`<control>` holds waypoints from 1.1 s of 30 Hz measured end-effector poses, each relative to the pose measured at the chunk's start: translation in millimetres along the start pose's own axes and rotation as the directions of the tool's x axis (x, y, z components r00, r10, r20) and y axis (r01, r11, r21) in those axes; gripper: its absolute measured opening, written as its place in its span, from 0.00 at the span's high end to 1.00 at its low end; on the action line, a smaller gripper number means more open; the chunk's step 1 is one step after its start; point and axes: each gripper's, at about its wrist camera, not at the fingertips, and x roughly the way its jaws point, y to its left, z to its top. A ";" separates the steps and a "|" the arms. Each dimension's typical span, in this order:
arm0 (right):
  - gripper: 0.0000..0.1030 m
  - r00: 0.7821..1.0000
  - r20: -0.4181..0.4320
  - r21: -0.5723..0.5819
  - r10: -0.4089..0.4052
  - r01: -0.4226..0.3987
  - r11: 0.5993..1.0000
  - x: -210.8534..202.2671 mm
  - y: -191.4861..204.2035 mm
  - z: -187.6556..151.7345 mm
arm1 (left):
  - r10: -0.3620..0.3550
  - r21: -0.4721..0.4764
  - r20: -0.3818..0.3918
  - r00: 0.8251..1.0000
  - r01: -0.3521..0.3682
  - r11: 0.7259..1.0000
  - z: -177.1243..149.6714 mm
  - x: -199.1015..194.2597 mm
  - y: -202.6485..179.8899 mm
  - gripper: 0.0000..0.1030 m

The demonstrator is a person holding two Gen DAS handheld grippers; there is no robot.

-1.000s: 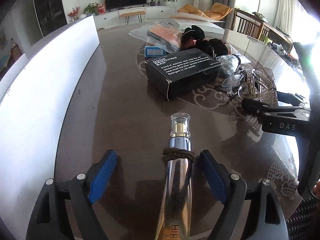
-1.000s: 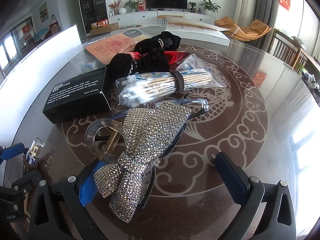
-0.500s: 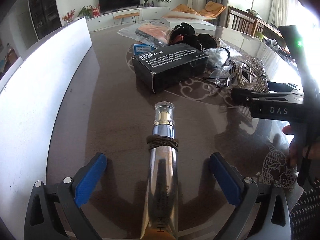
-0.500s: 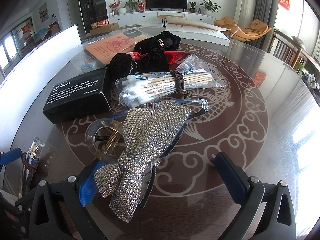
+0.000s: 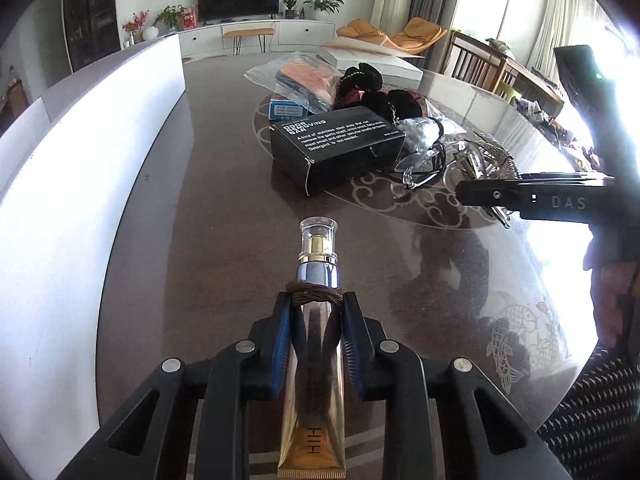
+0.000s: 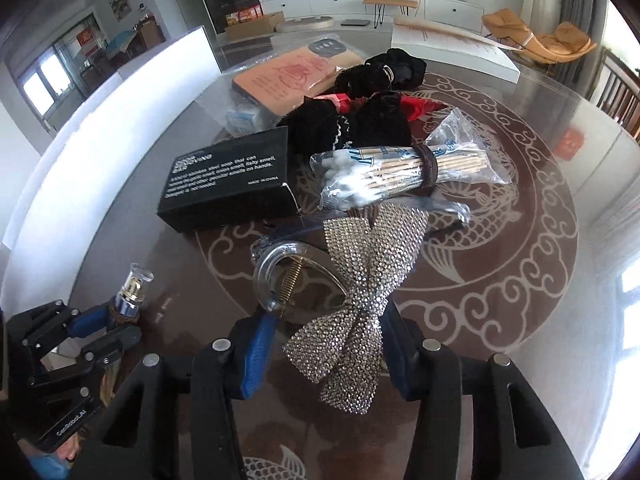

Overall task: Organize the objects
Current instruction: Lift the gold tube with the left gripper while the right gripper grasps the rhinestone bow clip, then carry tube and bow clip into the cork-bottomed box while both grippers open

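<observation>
The left claw was clamped on the tube. The right claw was closing round the bow clip. Box, swabs and the rest lay unsorted on the desk.

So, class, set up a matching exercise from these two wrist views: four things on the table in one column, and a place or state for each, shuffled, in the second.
Column 1
1. metallic tube
2. rhinestone bow clip
3. cotton swab bundle
4. black box

Column 2
A. lying flat, white print on top
B. clamped between the left gripper pads
C. between the closing right gripper jaws
D. in a clear bag, ringed by a brown hair tie

Pairs: 1-B, 2-C, 3-D, 4-A
</observation>
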 end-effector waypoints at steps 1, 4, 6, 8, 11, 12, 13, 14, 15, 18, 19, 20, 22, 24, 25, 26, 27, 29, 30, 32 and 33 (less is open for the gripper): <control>0.52 1.000 0.019 -0.002 0.004 -0.004 1.000 -11.0 0.6 -2.9 | -0.014 -0.009 0.015 1.000 0.014 1.000 -1.6 -5.9 3.0 0.76; 0.52 0.998 0.055 0.003 0.026 -0.026 1.000 -40.6 2.7 -9.7 | -0.066 -0.041 0.072 0.995 0.069 0.997 -3.4 -27.8 10.7 0.76; 0.52 0.997 0.071 0.008 0.034 -0.035 0.999 -55.1 7.8 -11.5 | -0.104 -0.074 0.110 0.988 0.113 0.991 -0.8 -47.2 17.4 0.76; 0.52 0.994 0.091 0.001 0.055 -0.055 0.998 -69.2 19.9 -9.8 | -0.135 -0.109 0.153 0.979 0.153 0.982 3.9 -72.9 27.6 0.76; 0.52 0.983 0.143 -0.043 0.118 -0.113 0.993 -90.7 55.3 4.7 | -0.141 -0.163 0.239 0.961 0.183 0.970 14.8 -123.4 55.9 0.76; 0.52 0.975 0.162 -0.066 0.154 -0.145 0.987 -98.3 71.8 11.5 | -0.122 -0.180 0.268 0.956 0.173 0.968 17.4 -139.6 68.8 0.76; 0.52 0.965 0.180 -0.097 0.191 -0.176 0.980 -104.8 90.4 20.0 | -0.092 -0.200 0.287 0.953 0.154 0.968 21.2 -153.6 84.1 0.76; 0.52 0.954 0.196 -0.131 0.227 -0.204 0.970 -110.0 111.2 28.6 | -0.060 -0.226 0.299 0.952 0.132 0.965 25.0 -165.0 101.2 0.76; 0.52 0.942 0.206 -0.162 0.265 -0.235 0.958 -113.7 132.7 37.7 | -0.029 -0.257 0.306 0.951 0.112 0.960 27.0 -174.6 119.8 0.76; 0.52 0.901 0.180 -0.244 0.394 -0.347 0.905 -110.5 197.0 64.5 | 0.089 -0.349 0.279 0.956 0.015 0.937 28.1 -185.4 175.0 0.76; 0.52 0.893 0.167 -0.271 0.418 -0.366 0.890 -105.8 217.6 71.3 | 0.121 -0.370 0.260 0.958 -0.016 0.929 27.1 -184.4 191.0 0.76; 0.52 0.889 0.147 -0.299 0.434 -0.378 0.876 -98.6 238.3 76.3 | 0.149 -0.391 0.235 0.961 -0.048 0.919 25.7 -180.9 205.9 0.76; 0.52 0.889 0.099 -0.330 0.446 -0.394 0.858 -77.9 272.3 83.5 | 0.175 -0.412 0.153 0.973 -0.098 0.906 22.8 -166.5 230.3 0.76; 0.51 0.893 0.021 -0.338 0.449 -0.416 0.844 -48.3 298.5 86.9 | 0.216 -0.420 0.041 0.975 -0.179 0.889 20.0 -143.8 248.3 0.76; 0.48 0.892 -0.021 -0.327 0.452 -0.433 0.840 -33.1 308.2 87.5 | 0.246 -0.420 -0.022 0.969 -0.232 0.877 18.2 -131.6 255.5 0.75; 0.35 0.892 -0.064 -0.303 0.448 -0.445 0.843 -18.7 315.0 87.2 | 0.269 -0.420 -0.073 0.960 -0.274 0.865 15.9 -120.9 261.3 0.73; 0.21 0.898 -0.087 -0.276 0.432 -0.439 0.855 -8.7 317.5 87.1 | 0.286 -0.420 -0.110 0.952 -0.305 0.854 11.8 -113.3 264.4 0.69; 0.19 0.901 -0.069 -0.245 0.428 -0.431 0.869 -4.9 311.7 84.1 | 0.306 -0.418 -0.121 0.944 -0.328 0.847 9.4 -109.0 259.8 0.65; 0.19 0.905 -0.039 -0.250 0.424 -0.420 0.873 -9.8 304.8 81.5 | 0.309 -0.411 -0.101 0.946 -0.322 0.853 9.9 -111.1 252.2 0.61; 0.13 0.927 0.045 -0.276 0.372 -0.346 0.897 -23.9 285.4 74.0 | 0.318 -0.386 -0.046 0.947 -0.311 0.869 14.8 -117.2 230.5 0.49; 0.06 0.933 0.092 -0.280 0.348 -0.311 0.908 -32.5 271.5 68.7 | 0.315 -0.366 -0.009 0.949 -0.297 0.882 18.5 -123.4 216.3 0.42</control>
